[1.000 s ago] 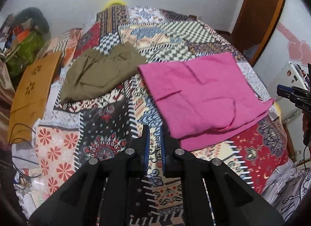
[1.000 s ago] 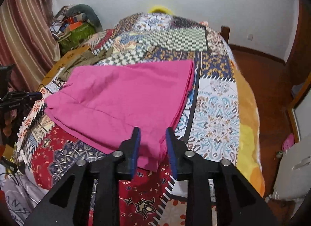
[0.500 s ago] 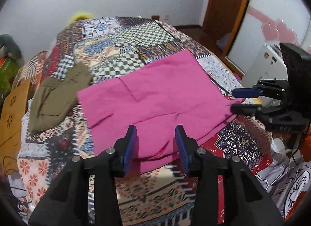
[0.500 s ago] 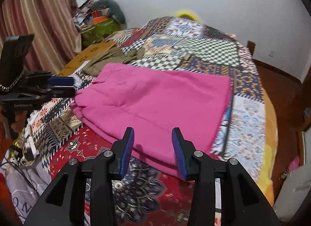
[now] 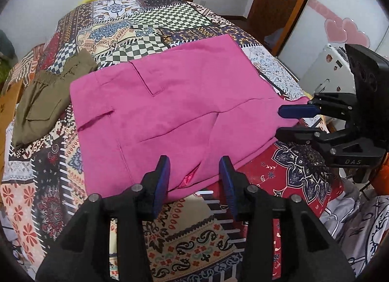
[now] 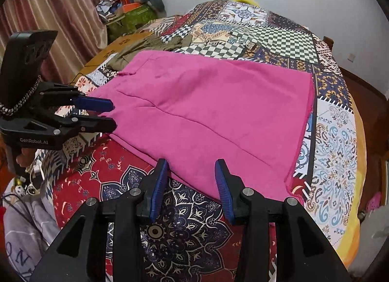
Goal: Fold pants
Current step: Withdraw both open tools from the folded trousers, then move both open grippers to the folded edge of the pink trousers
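The pink pants (image 5: 170, 116) lie folded flat on the patchwork bedspread, also seen in the right wrist view (image 6: 214, 116). My left gripper (image 5: 194, 163) is open and empty, its jaws just above the near edge of the pants. My right gripper (image 6: 190, 166) is open and empty, at the pants' near edge further right. Each gripper shows in the other's view: the right gripper (image 5: 283, 123) at the pants' right corner, the left gripper (image 6: 111, 114) at their left edge.
Folded olive pants (image 5: 43, 102) lie left of the pink ones. The patchwork bed (image 5: 150, 22) stretches to the far wall. A cardboard piece (image 6: 116, 46) and a pile of clutter (image 6: 131, 10) sit at the bed's left. A wooden door (image 5: 279, 2) stands at right.
Both grippers have opened wide from nearly shut and moved in to the near edge of the pink pants. The left one swung right, from over the bedspread to the pants.
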Tool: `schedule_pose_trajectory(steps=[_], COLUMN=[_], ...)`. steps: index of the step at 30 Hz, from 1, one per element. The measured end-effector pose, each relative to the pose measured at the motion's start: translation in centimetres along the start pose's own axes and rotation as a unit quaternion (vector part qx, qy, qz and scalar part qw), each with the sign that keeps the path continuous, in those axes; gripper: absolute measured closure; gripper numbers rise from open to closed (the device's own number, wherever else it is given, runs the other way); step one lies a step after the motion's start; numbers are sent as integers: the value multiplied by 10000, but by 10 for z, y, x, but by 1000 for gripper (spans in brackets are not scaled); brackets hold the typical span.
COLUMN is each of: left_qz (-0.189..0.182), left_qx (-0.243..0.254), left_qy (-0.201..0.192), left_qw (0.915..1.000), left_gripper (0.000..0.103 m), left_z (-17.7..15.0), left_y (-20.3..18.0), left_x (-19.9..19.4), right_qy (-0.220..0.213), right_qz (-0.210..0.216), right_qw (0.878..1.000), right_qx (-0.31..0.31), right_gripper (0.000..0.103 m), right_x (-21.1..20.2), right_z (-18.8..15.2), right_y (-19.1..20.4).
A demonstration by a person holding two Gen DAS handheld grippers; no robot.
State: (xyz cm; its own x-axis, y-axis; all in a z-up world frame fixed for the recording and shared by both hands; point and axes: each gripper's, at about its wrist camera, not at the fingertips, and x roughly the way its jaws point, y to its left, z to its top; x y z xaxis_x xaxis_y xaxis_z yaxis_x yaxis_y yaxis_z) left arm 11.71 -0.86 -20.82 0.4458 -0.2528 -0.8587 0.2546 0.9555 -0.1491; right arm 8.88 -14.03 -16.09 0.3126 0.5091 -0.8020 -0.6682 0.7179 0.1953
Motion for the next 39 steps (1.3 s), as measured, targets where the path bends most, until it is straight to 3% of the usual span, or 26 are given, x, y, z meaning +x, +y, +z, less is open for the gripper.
schedule_pose_trajectory(steps=[12,16,20,23,27,29,33,39], left_qz=[-8,140,302,503,733,763,561,318], left_qx=[27,-100,-475,-789,-857,-804,-863,-1052], left_qy=[-1,-360,-644,-519,-32,-125,-144,-108], left_qw=[10000,9992,9963,9943,9936,9938,9946,9939], left_gripper=[53,53,53,53,53,53,52,46], left_z=[-8,0,12,15,2,-5,-12,-23], left_y=[0,10,35,56,67,66,72,81], left_x=[-7,-35,-50,-38,-3,-1,-4,-6], right_qy=[200,214,-84,-187,-17,150,118,206], right_qz=[419,325,243,219,240,181,248,-195], right_qw=[9986,9989,9992,9984,9974,9977,9962,9961], right_qx=[247,281,309,496,682,635,827,831], right_gripper=[72,72,72,72,72,71,65,65], right_x=[4,-5,-14,-9,8,18,13,2], right_z=[-8,-2,11,17,13,4,-6,-23], right_y=[-12,-14,-17,-23,-28,-29,-41,-57])
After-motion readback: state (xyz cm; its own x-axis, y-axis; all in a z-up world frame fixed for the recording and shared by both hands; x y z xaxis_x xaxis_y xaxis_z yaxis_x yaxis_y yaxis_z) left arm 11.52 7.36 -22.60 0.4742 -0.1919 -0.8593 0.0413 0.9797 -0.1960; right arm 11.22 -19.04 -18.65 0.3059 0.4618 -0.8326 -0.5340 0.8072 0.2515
